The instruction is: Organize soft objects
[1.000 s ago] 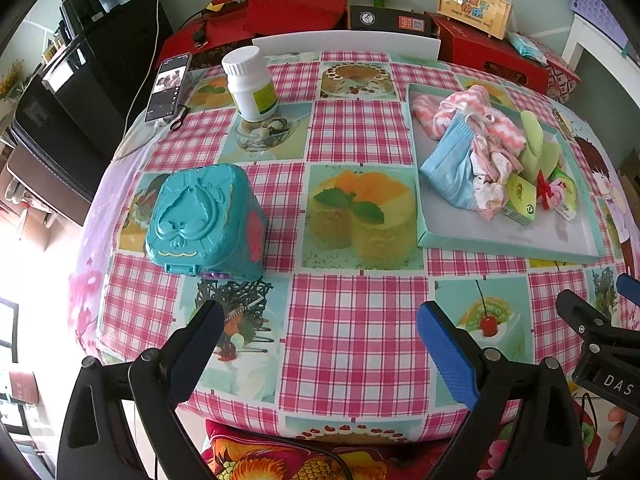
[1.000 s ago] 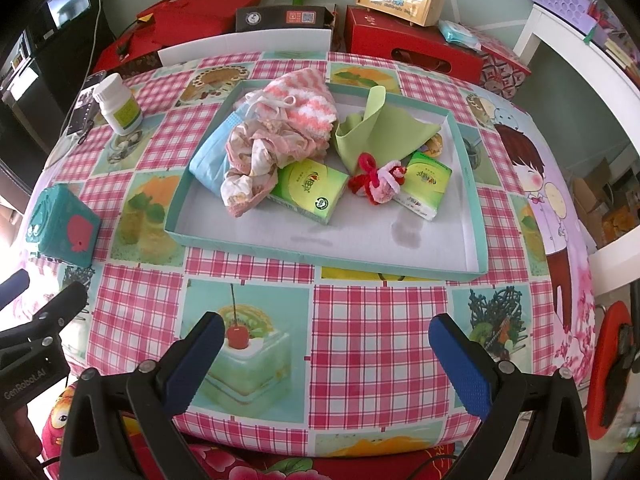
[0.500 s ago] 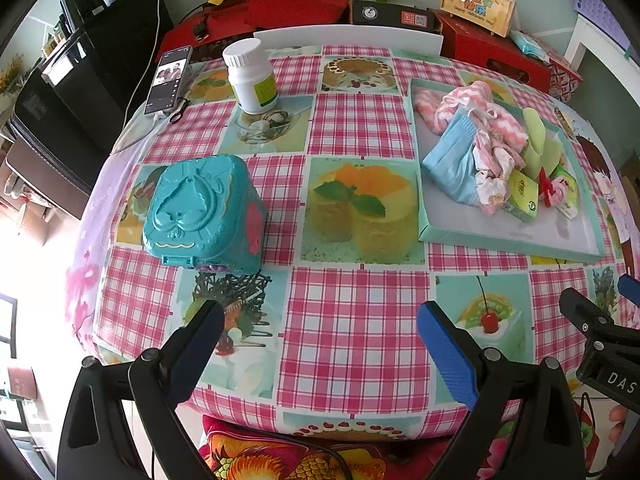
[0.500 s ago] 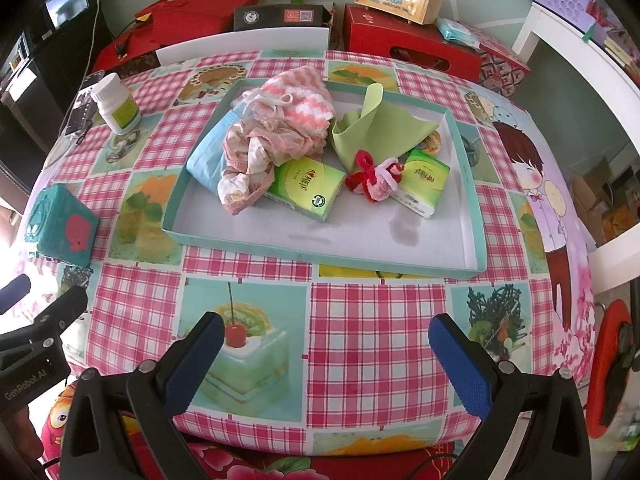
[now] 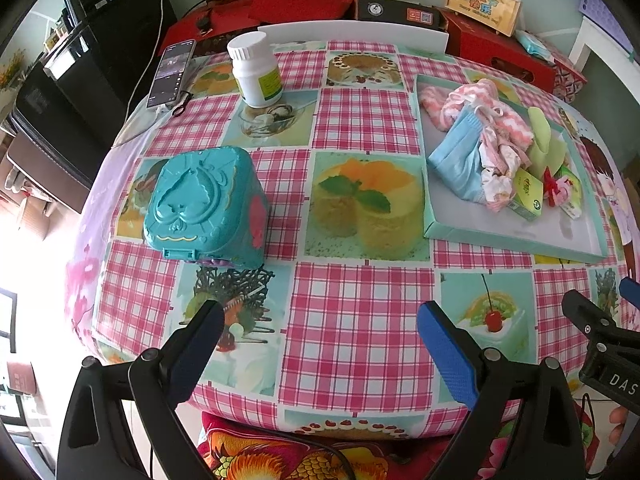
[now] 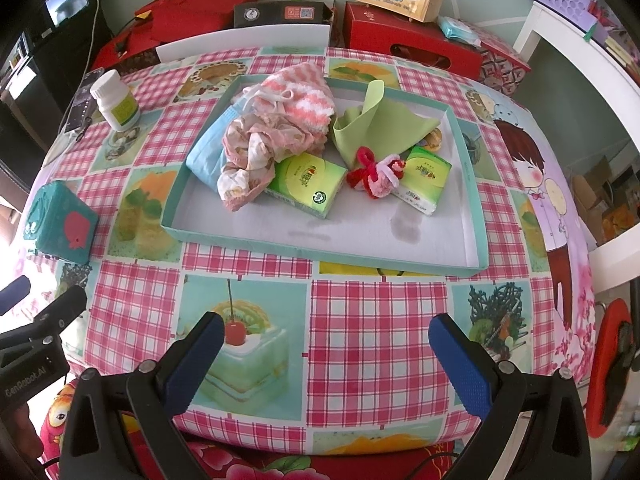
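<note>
Both grippers hang just off the near edge of the table [image 6: 360,320], over the pink checked cloth, and neither one touches anything. The left gripper [image 5: 320,344] has its blue-padded fingers spread wide with nothing between them, same deal with the right gripper [image 6: 326,350].

The soft stuff is all piled in the shallow teal tray [image 6: 320,254] on the right half of the table, bunched toward the tray's far edge. A blue cloth [image 6: 208,152] sits at the tray's left side with a crumpled pink floral garment [image 6: 252,152] on top of it, and a pink-and-white striped knit piece [image 6: 304,96] behind that. A light green cloth [image 6: 380,124] stands up near the far right corner. In front are two green tissue packs [image 6: 308,184] with a red-and-pink fuzzy thing [image 6: 376,176] between them.

Over by the table's left edge there's a teal plastic box [image 5: 204,204], lid shut. A white bottle [image 5: 256,68] stands at the far left corner, just beside a phone [image 5: 170,74].
</note>
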A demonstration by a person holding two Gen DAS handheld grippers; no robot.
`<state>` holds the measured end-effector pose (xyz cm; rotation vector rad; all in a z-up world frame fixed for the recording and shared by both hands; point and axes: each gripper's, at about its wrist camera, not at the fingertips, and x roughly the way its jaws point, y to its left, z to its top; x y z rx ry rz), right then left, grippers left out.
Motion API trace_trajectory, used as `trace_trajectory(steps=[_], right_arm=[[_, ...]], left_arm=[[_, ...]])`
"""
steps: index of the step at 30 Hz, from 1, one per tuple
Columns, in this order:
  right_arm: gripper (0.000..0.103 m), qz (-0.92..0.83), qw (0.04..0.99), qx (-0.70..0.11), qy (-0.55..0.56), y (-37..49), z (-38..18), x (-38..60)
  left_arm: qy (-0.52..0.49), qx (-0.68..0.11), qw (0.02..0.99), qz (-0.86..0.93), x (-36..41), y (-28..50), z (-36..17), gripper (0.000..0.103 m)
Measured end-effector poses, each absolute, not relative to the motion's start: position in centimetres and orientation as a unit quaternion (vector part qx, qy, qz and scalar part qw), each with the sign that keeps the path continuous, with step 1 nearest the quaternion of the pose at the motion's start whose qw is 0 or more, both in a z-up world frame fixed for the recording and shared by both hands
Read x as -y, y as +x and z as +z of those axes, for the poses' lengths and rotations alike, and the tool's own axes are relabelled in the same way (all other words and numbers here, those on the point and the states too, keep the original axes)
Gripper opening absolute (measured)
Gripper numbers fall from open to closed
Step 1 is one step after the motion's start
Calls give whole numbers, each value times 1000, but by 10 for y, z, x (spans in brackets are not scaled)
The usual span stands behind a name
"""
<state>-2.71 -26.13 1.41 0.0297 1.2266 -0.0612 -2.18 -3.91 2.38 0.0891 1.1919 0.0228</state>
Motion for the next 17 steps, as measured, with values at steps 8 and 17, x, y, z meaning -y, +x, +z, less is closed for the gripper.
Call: trace_trajectory(steps=[8, 17], right_arm=[[103, -29, 816, -577, 14, -27, 14, 261], [103, -29, 816, -577, 13, -27, 14, 262]], left_arm=[[42, -561, 826, 11, 39, -22, 23, 97], [41, -561, 826, 10, 38, -23, 22, 97]])
